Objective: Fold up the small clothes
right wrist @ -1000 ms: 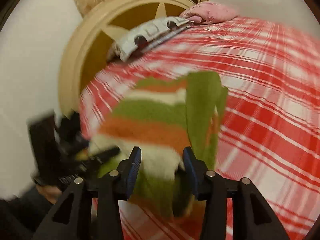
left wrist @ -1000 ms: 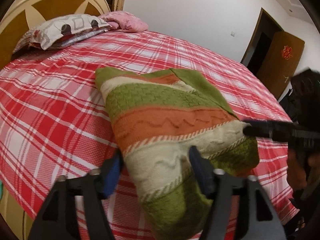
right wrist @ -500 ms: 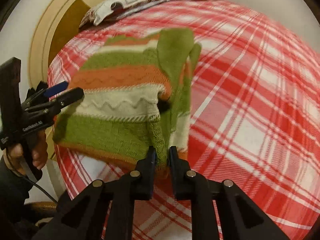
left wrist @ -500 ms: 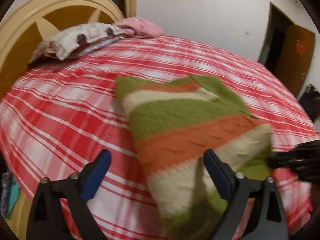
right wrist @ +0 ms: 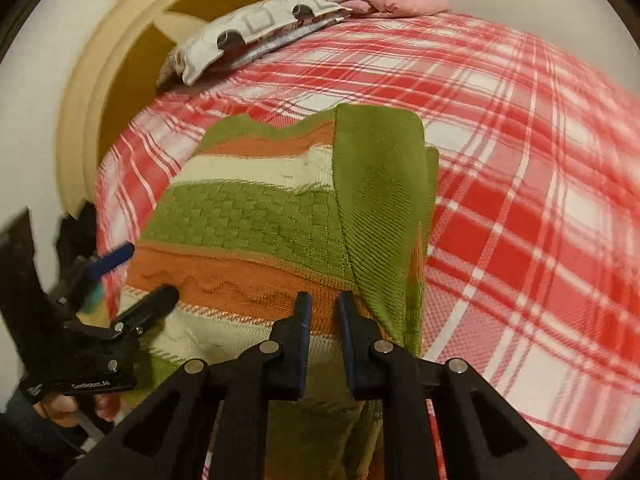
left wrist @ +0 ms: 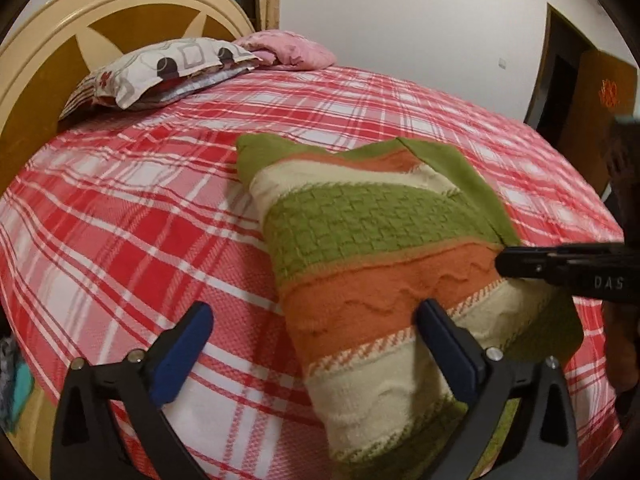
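A striped knitted sweater (left wrist: 384, 264), banded in green, orange and cream, is lying folded on a bed covered by a red and white plaid sheet (left wrist: 132, 216), near the bed's near edge. One plain green sleeve (right wrist: 380, 200) is lying folded over the sweater's right side in the right wrist view, running from the top edge down toward the hem.

The left gripper (left wrist: 312, 344) is hovering low over the near part of the sweater with its fingers (left wrist: 182, 356) spreading to their widest; one blue-padded finger is standing over the bare sheet and the other over the cream and orange bands, and nothing is being pinched between them. In the right wrist view a hand (right wrist: 68, 408) is gripping that tool's handle at the lower left.

The right gripper (right wrist: 323, 308) is pointing down at the orange band beside the sleeve's lower end, its fingers drawn nearly together and pinching a fold of the knit between them.

At the head of the bed a patterned pillow (left wrist: 160, 72) and a pink pillow (left wrist: 292, 50) are resting against a rounded cream and brown headboard (left wrist: 80, 28). A brown door (left wrist: 600, 120) is standing open at the far right
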